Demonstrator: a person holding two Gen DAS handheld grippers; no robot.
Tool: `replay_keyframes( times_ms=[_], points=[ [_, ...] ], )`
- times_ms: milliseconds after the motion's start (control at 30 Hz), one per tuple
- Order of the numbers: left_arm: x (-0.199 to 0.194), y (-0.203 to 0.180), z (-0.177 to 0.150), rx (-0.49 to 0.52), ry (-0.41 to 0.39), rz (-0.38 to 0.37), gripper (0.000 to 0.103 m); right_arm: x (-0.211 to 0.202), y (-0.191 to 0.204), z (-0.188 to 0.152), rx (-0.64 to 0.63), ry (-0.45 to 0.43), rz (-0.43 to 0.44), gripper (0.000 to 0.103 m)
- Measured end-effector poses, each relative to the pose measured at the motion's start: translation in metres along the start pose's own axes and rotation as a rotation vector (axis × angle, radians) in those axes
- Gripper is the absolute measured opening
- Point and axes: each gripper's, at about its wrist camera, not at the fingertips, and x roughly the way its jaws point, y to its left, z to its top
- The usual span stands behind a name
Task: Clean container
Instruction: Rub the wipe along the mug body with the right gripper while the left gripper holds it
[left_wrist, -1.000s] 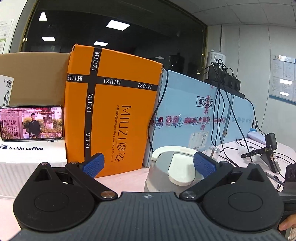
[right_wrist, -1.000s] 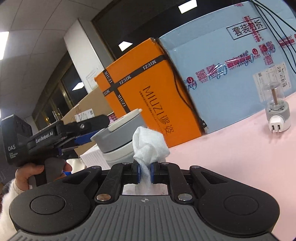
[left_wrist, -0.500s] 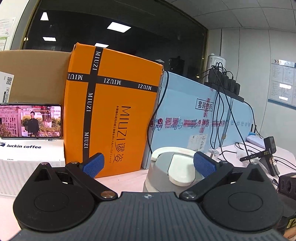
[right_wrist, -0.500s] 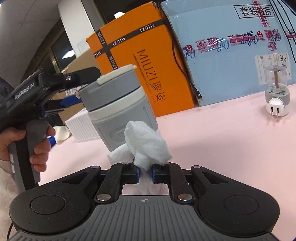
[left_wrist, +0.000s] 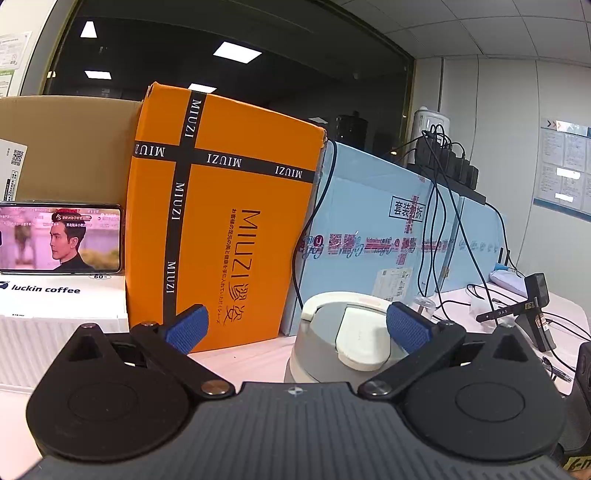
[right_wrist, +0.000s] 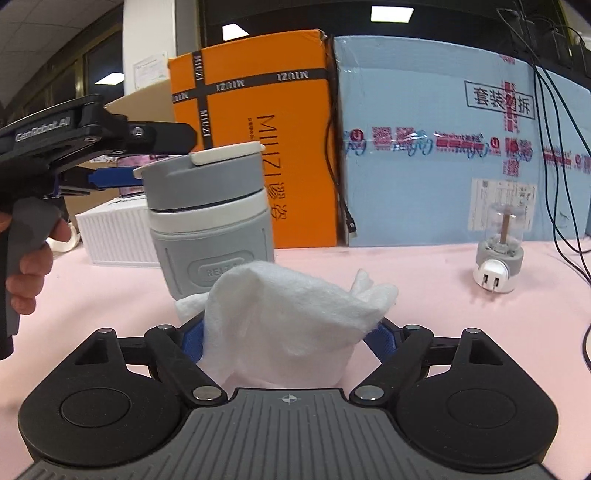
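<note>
A grey and white lidded cup (right_wrist: 208, 218) stands on the pink table (right_wrist: 406, 295). In the left wrist view its lid (left_wrist: 347, 336) sits low between the fingers. My left gripper (left_wrist: 295, 328) is open and level with the lid; it also shows in the right wrist view (right_wrist: 122, 147) at the cup's upper left. A crumpled white cloth (right_wrist: 291, 317) lies loose between the blue pads of my right gripper (right_wrist: 291, 339), which is open just in front of the cup's base.
An orange MIUZI box (left_wrist: 221, 229) and a light blue carton (right_wrist: 461, 147) stand behind the cup. A phone (left_wrist: 59, 238) rests on a white luckin coffee box (left_wrist: 55, 306) at the left. A small plug lamp (right_wrist: 498, 254) and cables (right_wrist: 565, 184) are at the right.
My right gripper has lowered toward the table and opened, letting go its grip on the cloth. The cup now stands level with it. My left gripper has barely moved.
</note>
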Motion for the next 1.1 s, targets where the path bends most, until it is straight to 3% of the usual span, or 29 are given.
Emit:
replay_keyframes(
  times_ms=[33, 133, 167, 500, 867, 1100],
  points=[
    [0.0, 0.0, 0.0, 0.0, 0.0, -0.001, 0.103, -0.001, 0.0, 0.0, -0.002, -0.008, 0.021, 0.074],
    [0.0, 0.0, 0.0, 0.0, 0.002, -0.001, 0.103, -0.006, -0.004, 0.001, 0.01, -0.028, 0.085, 0.029],
    [0.0, 0.0, 0.0, 0.001, 0.002, -0.002, 0.103, -0.008, -0.006, 0.002, 0.025, -0.035, 0.101, 0.019],
    [0.001, -0.004, 0.0, 0.015, 0.0, -0.008, 0.103, -0.036, -0.014, 0.034, 0.077, -0.201, 0.162, 0.018],
    [0.003, -0.004, 0.0, 0.014, -0.007, -0.001, 0.103, -0.017, -0.019, 0.019, 0.097, -0.098, 0.221, 0.018],
    [0.003, -0.005, 0.0, 0.02, -0.008, -0.006, 0.103, -0.003, -0.008, 0.007, 0.042, -0.012, 0.248, 0.018]
  ],
)
